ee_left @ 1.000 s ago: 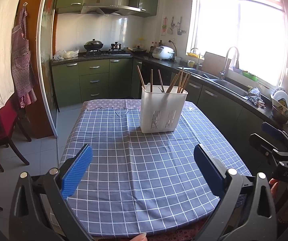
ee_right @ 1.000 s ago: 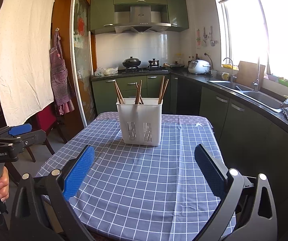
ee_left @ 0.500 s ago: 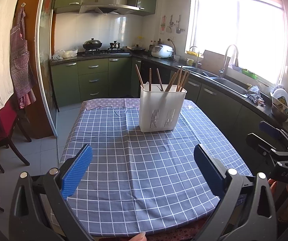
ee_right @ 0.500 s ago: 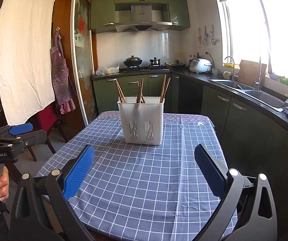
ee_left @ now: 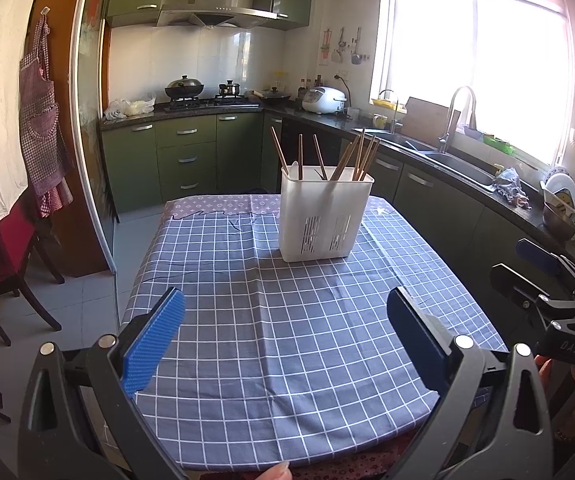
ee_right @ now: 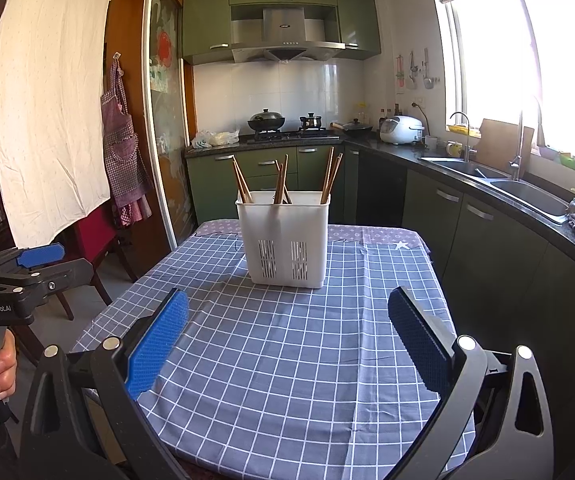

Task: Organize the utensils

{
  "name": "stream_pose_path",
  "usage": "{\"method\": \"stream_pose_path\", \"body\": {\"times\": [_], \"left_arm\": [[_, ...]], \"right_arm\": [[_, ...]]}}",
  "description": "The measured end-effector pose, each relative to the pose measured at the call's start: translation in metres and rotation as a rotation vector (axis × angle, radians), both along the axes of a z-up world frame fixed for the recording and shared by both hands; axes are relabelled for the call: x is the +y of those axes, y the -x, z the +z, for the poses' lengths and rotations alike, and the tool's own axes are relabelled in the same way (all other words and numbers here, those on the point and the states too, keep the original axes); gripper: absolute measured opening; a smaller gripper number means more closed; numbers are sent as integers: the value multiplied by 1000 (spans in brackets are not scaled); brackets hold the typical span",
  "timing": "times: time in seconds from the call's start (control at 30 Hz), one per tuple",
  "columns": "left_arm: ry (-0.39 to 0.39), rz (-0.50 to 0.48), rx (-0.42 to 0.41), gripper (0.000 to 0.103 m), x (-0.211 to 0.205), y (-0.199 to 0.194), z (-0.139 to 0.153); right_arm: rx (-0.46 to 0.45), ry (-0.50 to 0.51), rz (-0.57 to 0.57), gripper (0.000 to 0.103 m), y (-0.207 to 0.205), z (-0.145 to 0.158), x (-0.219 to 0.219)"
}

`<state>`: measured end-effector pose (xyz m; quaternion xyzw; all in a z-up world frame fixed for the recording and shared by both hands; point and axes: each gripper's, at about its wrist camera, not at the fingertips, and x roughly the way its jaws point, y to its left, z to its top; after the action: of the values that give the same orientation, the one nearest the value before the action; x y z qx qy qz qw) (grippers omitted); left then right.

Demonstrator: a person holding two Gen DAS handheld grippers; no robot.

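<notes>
A white slotted utensil holder (ee_left: 323, 216) stands upright on the far half of the table with the blue checked cloth (ee_left: 287, 340); it also shows in the right wrist view (ee_right: 285, 238). Several brown chopsticks (ee_left: 351, 158) stick up from it, spread over its compartments (ee_right: 281, 178). A white spoon tip (ee_left: 294, 169) shows at its left. My left gripper (ee_left: 285, 306) is open and empty above the near table edge. My right gripper (ee_right: 287, 310) is open and empty, also near the front edge. Both are well short of the holder.
A dark counter with a sink (ee_left: 447, 160) runs along the right, close to the table. A red chair (ee_left: 3, 240) stands at the left. Green cabinets and a stove (ee_right: 283, 132) are behind. The other handheld gripper shows at each view's side (ee_right: 15, 276).
Both grippers have drifted slightly; the holder sits a little lower and closer in each view. Both stay open and empty. The holder and chopsticks have not moved.
</notes>
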<state>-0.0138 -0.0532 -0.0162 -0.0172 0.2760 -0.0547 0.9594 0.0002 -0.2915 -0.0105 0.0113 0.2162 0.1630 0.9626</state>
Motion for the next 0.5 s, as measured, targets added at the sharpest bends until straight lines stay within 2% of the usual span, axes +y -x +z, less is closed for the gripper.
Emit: {"method": "stream_pose_path", "body": {"times": [0.5], "left_arm": [[19, -15, 17, 96, 1, -2, -2]], "right_arm": [[12, 3, 4, 98, -5, -5, -5]]}}
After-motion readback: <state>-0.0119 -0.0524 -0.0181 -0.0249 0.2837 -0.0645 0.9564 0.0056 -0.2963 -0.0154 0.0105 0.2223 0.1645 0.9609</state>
